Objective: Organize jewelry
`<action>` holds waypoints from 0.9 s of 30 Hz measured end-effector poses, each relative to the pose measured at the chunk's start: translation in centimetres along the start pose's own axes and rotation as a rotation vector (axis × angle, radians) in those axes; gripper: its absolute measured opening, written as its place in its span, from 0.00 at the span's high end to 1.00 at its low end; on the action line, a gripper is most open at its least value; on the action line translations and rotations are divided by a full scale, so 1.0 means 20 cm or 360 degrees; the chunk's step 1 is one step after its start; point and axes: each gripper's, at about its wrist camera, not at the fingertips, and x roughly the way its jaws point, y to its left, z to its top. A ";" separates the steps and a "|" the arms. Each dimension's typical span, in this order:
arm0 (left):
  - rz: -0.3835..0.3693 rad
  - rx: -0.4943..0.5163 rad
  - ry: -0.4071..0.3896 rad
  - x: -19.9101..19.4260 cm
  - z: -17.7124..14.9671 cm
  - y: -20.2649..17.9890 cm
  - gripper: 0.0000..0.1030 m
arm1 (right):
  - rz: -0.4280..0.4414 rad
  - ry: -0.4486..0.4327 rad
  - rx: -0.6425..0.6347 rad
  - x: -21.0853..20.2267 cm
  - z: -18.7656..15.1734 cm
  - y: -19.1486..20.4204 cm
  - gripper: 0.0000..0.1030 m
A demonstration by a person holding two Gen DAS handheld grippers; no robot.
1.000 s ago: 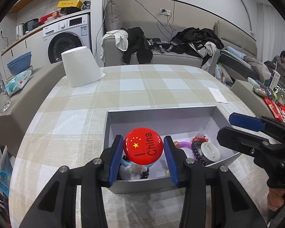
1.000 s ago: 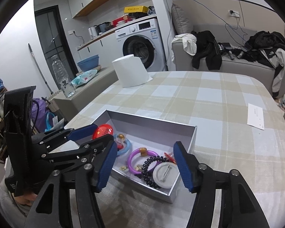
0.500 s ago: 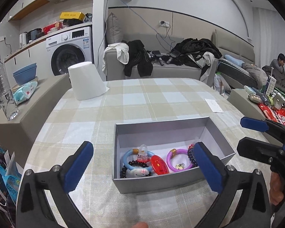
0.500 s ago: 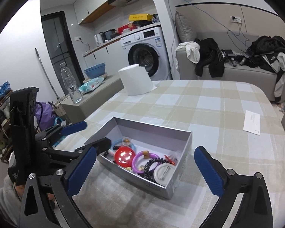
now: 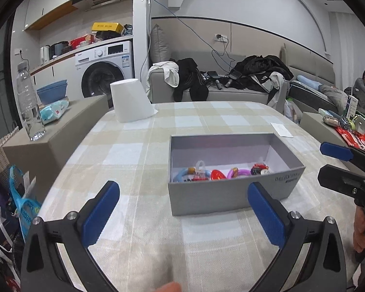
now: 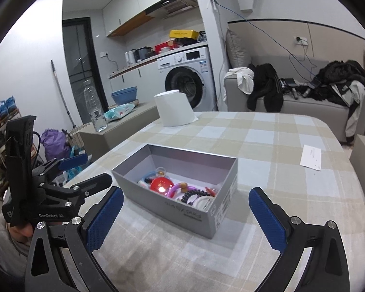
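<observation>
Two hand-held grippers, left (image 5: pixel 182 209) and right (image 6: pixel 186 216), hang wide open and empty near the grey box (image 6: pixel 182 209) on the bench (image 6: pixel 292 170). The jewelry (image 6: pixel 177 189) all lies inside the box, so sorting looks finished; next probably comes withdrawing.

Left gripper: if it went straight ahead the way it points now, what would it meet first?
Most likely the near wall of the grey box. The left gripper is open and empty, and that wall sits between its fingers in the left wrist view. If the gripper is held higher than it looks, it could pass over the rim.
</observation>
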 end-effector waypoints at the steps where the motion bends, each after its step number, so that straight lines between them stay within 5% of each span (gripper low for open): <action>1: -0.0006 -0.0008 -0.0004 0.00 -0.01 0.00 0.01 | 0.0001 -0.0006 -0.0016 0.00 -0.01 0.01 0.00; 10: -0.0044 -0.0027 -0.0066 -0.03 -0.02 0.02 0.01 | -0.0030 -0.0144 -0.0113 -0.04 -0.04 0.06 0.00; 27: -0.0032 -0.0020 -0.0085 -0.05 -0.02 0.01 0.01 | -0.0020 -0.0152 -0.0104 -0.05 -0.06 0.04 0.00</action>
